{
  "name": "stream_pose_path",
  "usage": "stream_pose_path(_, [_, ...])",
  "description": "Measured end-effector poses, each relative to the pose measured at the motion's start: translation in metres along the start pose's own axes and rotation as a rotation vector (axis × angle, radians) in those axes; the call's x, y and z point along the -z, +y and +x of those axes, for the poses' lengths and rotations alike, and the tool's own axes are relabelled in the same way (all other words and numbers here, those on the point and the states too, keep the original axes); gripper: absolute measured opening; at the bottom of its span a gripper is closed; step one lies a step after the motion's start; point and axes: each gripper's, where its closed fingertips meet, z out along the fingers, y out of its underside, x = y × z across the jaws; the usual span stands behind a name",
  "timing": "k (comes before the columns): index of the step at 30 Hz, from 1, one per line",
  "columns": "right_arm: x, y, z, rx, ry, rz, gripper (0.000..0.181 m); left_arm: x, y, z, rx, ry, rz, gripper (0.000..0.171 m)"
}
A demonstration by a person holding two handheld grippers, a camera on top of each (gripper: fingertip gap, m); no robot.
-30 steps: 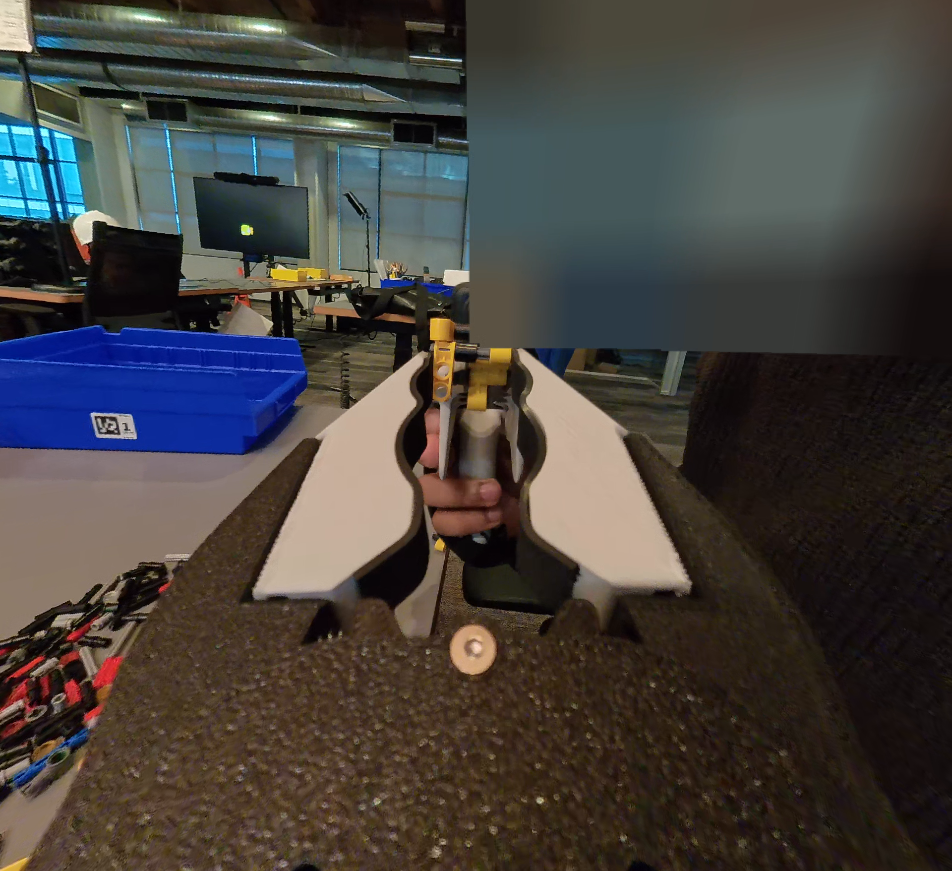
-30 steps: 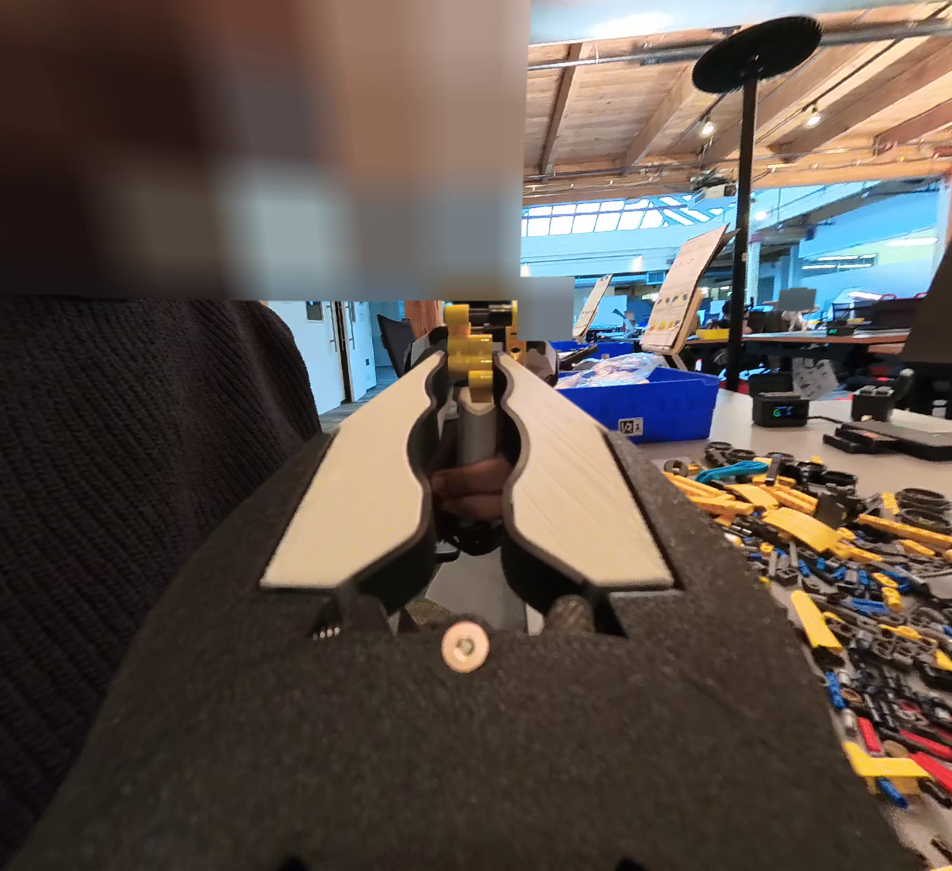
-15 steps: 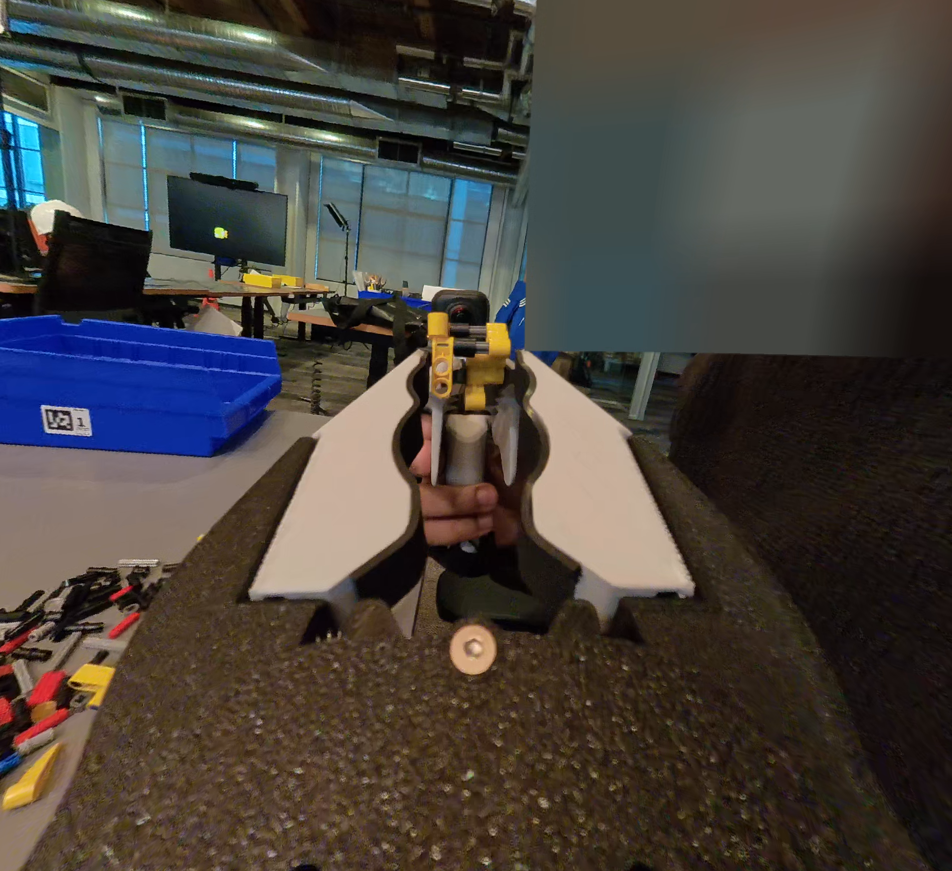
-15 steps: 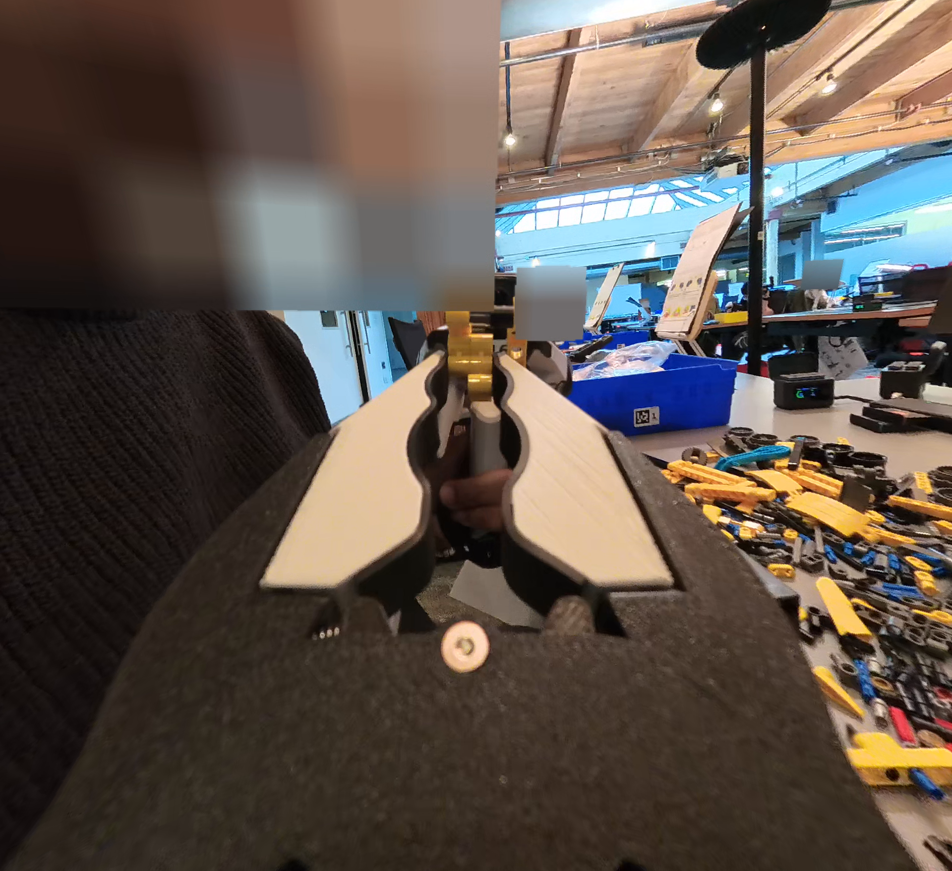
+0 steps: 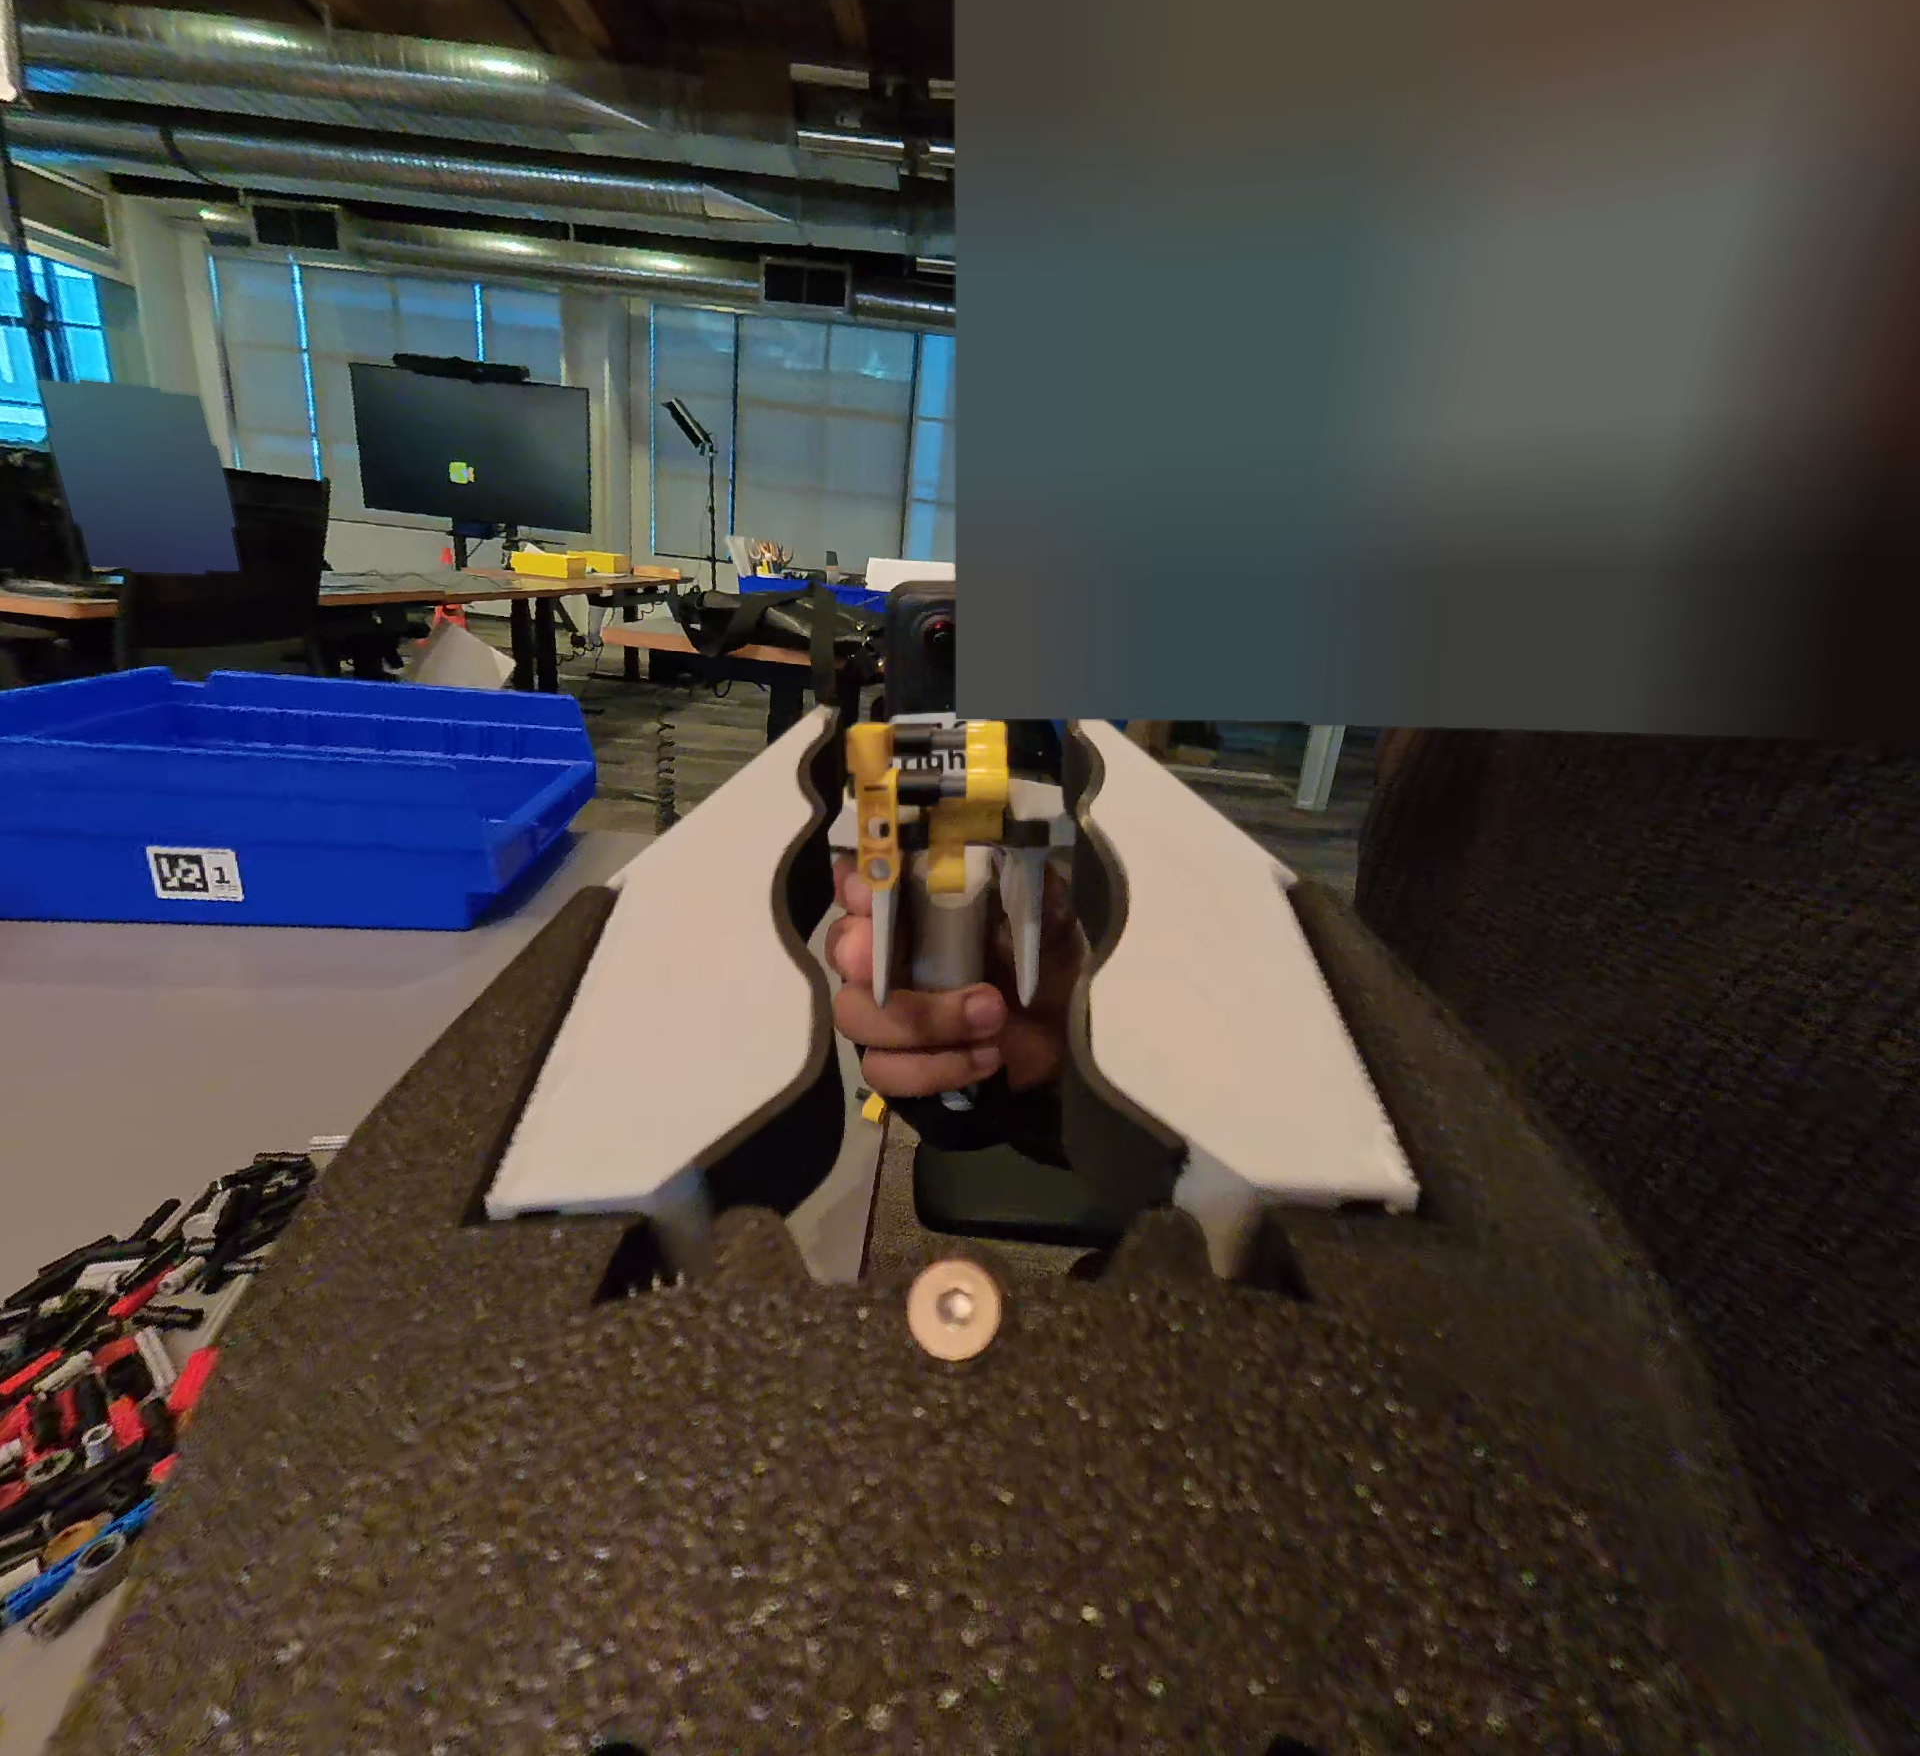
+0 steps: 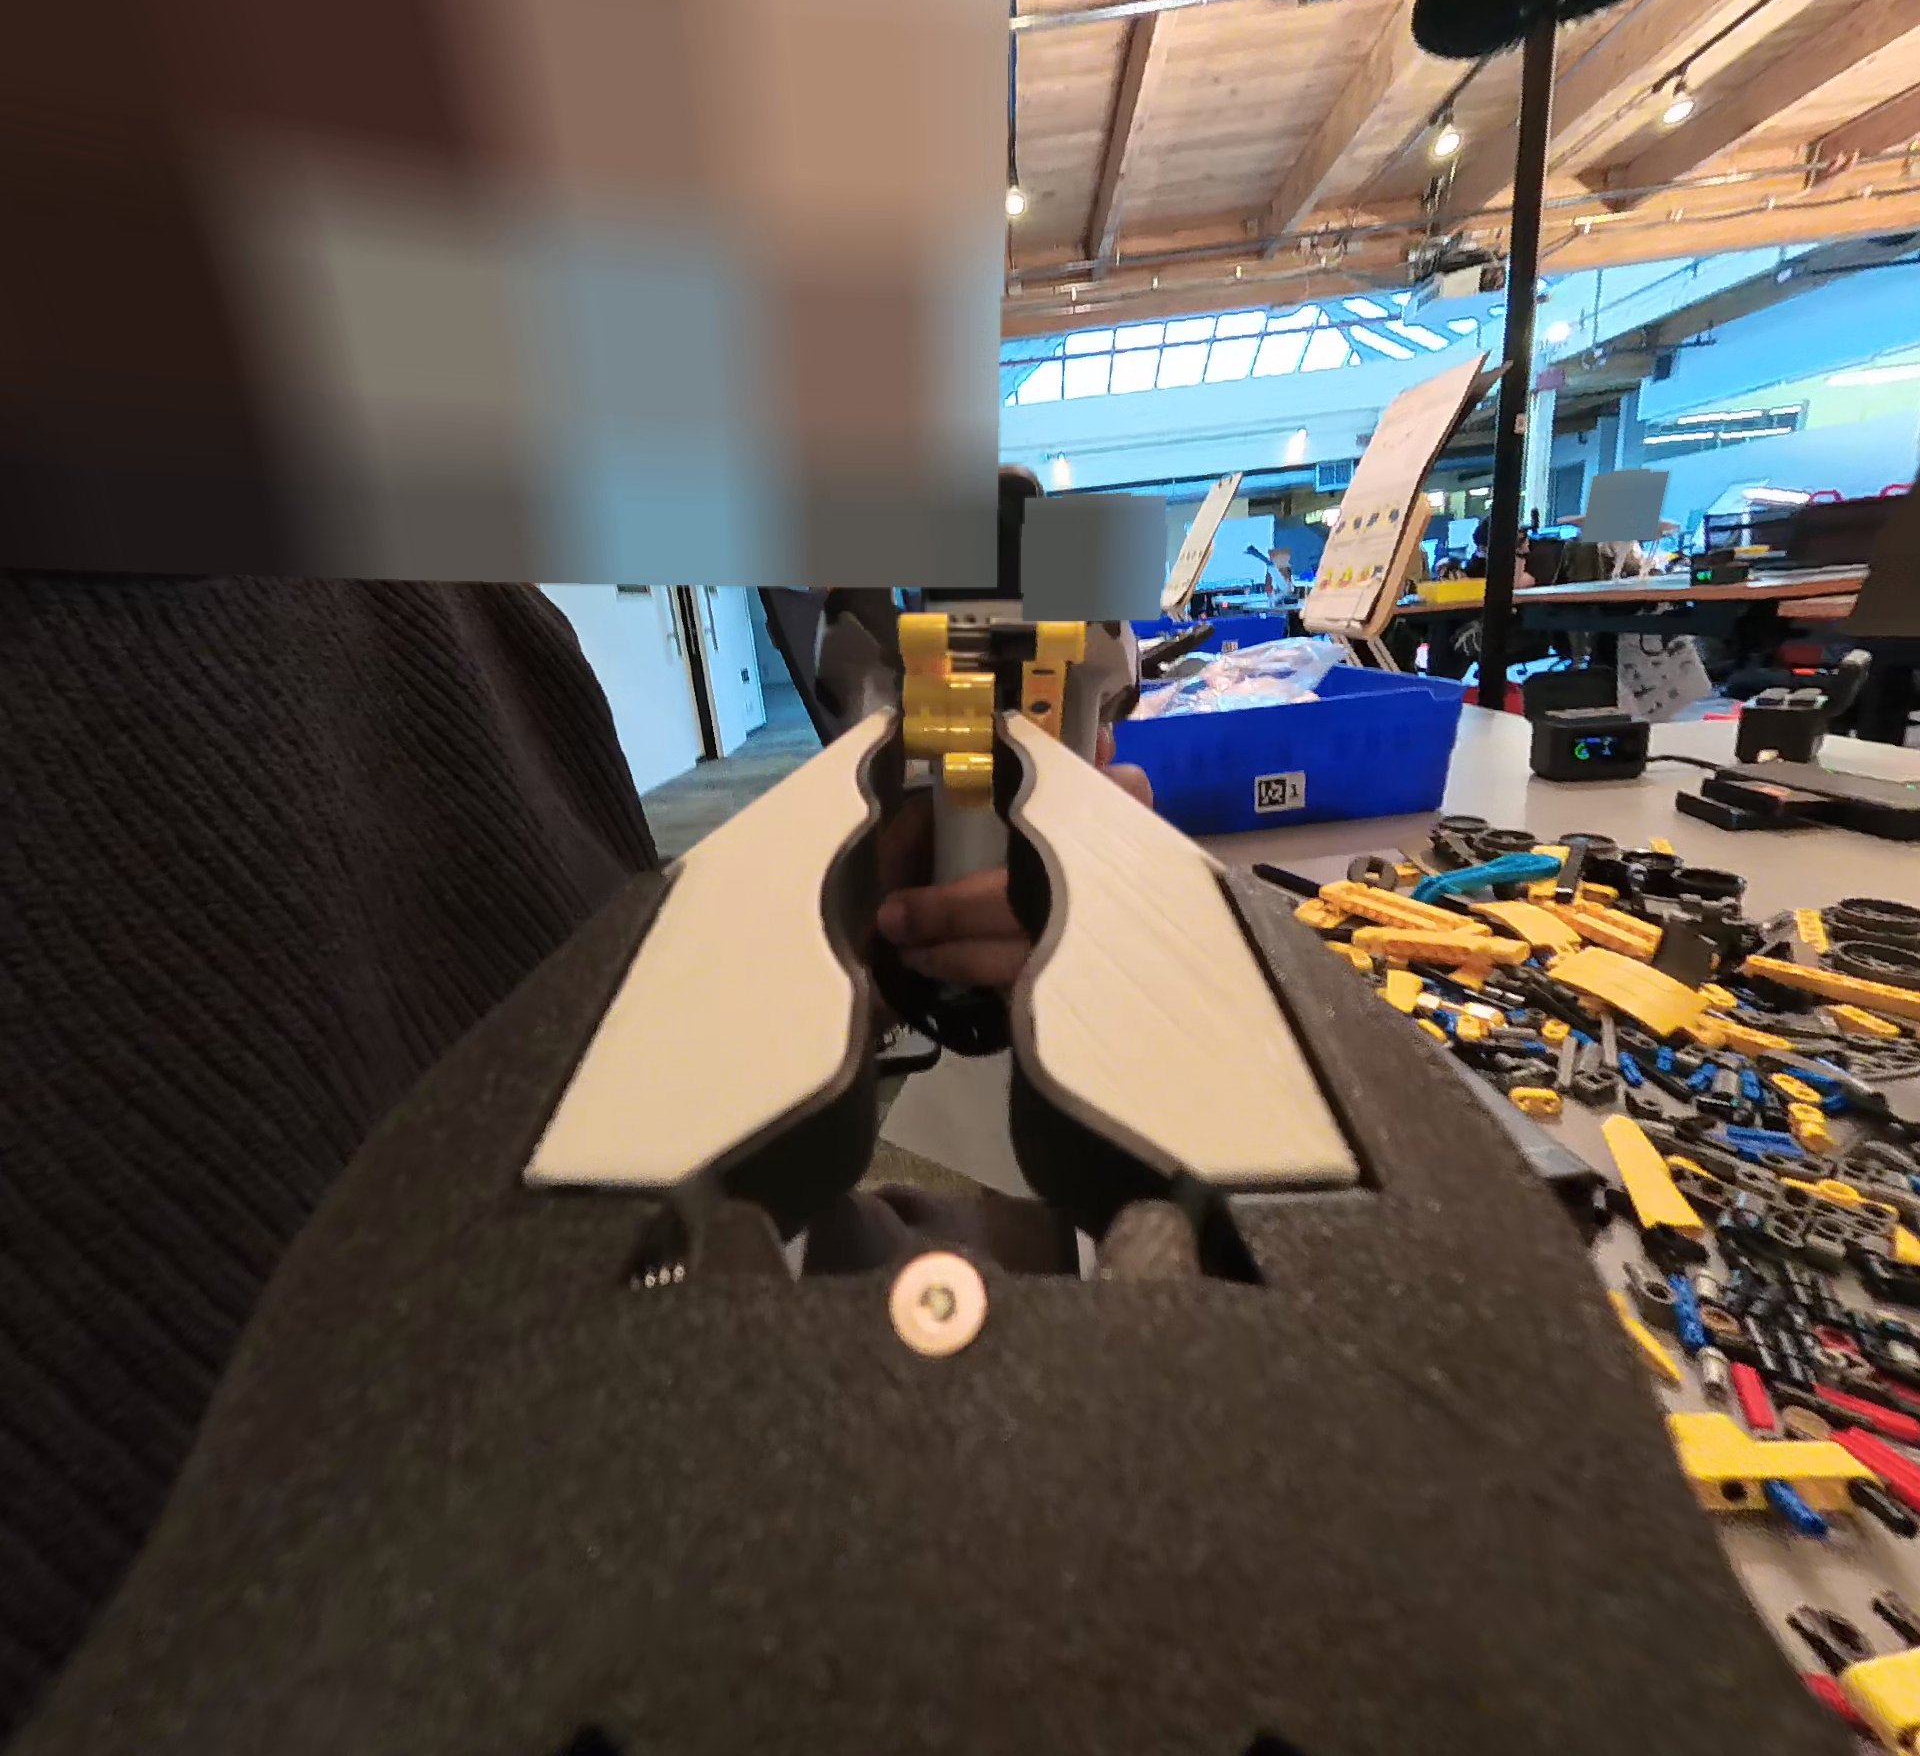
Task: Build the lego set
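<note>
Both grippers are held up in front of a person's dark sweater [image 6: 260, 979], tips facing each other. My right gripper [image 6: 948, 724] is shut on the yellow connector of a small yellow assembly [image 6: 940, 698]. Black pins join that connector to a yellow beam [image 6: 1049, 678]. In the left wrist view the assembly [image 5: 971, 792] sits between the tips of my left gripper [image 5: 956, 735]. Those jaws stand a little wider than the assembly, with a gap on the right side. The right gripper's thin fingers [image 5: 883, 937] and the hand [image 5: 925, 1031] holding it show beyond.
A grey table [image 5: 208, 1031] holds a blue bin [image 5: 312, 802] and a pile of small black and red parts [image 5: 94, 1374]. The right wrist view shows a spread of yellow, black and blue parts [image 6: 1662, 1031], another blue bin [image 6: 1299, 750] and a black pole stand [image 6: 1517, 356]. Both grippers' tips are close together, under 4 cm apart.
My left gripper's jaws have widened slightly around the assembly. Both views have swayed a little. The right gripper's grip on the yellow connector is unchanged.
</note>
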Motion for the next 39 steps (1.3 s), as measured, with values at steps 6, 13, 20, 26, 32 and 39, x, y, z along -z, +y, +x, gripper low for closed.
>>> stream_pose_path(6, [-0.003, 0.009, 0.001, 0.019, 0.013, -0.057, 0.016, -0.002, -0.003, 0.005, 0.002, 0.016, -0.020, 0.041])
stream_pose_path(13, [-0.006, 0.018, 0.001, 0.023, 0.018, -0.101, 0.016, -0.006, 0.007, 0.004, 0.029, 0.027, -0.068, 0.041])
stream_pose_path(20, [-0.004, 0.017, 0.003, 0.029, 0.028, -0.096, 0.016, -0.005, 0.006, 0.000, 0.026, 0.008, -0.065, 0.042])
stream_pose_path(26, [0.001, 0.011, 0.007, 0.037, 0.050, -0.078, 0.016, 0.000, 0.006, -0.004, 0.008, -0.001, -0.085, 0.043])
stream_pose_path(32, [0.001, 0.016, 0.008, 0.073, 0.072, -0.126, 0.016, -0.005, 0.016, -0.002, -0.042, -0.014, -0.153, 0.044])
stream_pose_path(39, [-0.001, 0.018, 0.003, 0.089, 0.058, -0.150, 0.016, -0.006, 0.022, -0.001, -0.059, -0.013, -0.191, 0.044])
